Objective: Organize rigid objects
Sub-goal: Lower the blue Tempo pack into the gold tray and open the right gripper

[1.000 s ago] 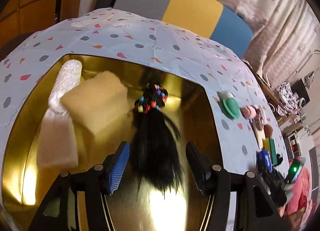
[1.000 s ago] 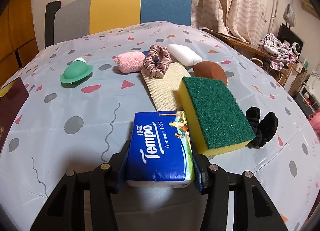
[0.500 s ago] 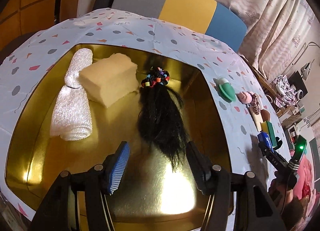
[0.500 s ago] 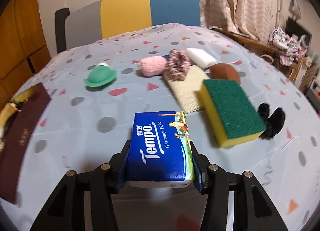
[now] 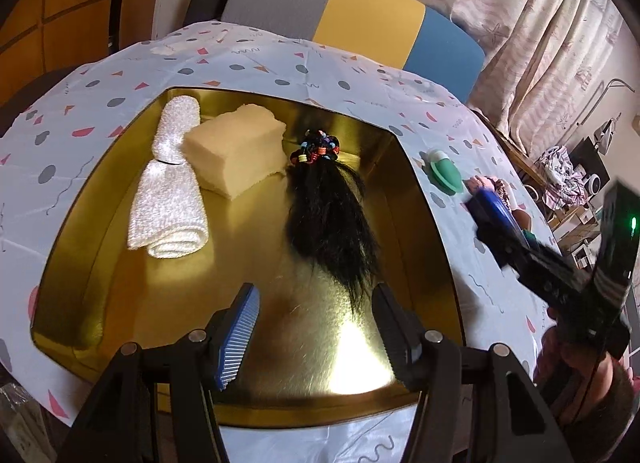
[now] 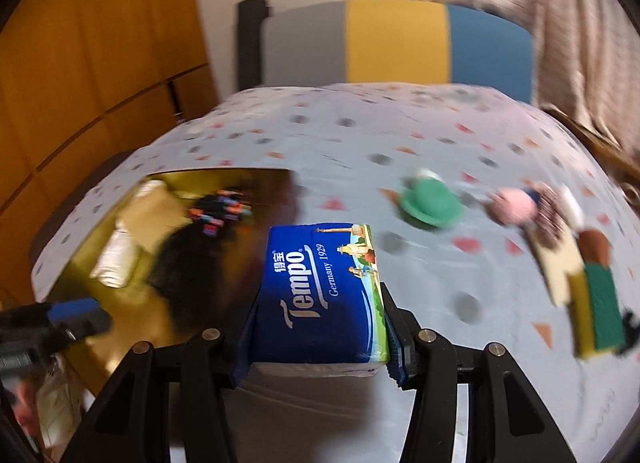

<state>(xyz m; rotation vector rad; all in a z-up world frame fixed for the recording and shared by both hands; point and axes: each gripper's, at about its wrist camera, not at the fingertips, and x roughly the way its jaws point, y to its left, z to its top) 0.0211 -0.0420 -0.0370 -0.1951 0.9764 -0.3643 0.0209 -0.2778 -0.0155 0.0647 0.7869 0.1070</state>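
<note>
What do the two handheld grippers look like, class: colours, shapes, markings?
The left gripper and right gripper are both black angular frames with silver screw heads and two fingers faced with ribbed blue pads. Seen from the left camera, the right gripper's body carries a small green light.

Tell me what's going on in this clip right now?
A person holds a gripper in each hand over a table with a patterned cloth. The right gripper is clamped on a blue Tempo tissue pack, carried above the cloth beside the gold tray. The left gripper hangs open and empty over the tray, which holds a rolled white towel, a yellow sponge and a black hairpiece. Other items lie on the cloth.
</note>
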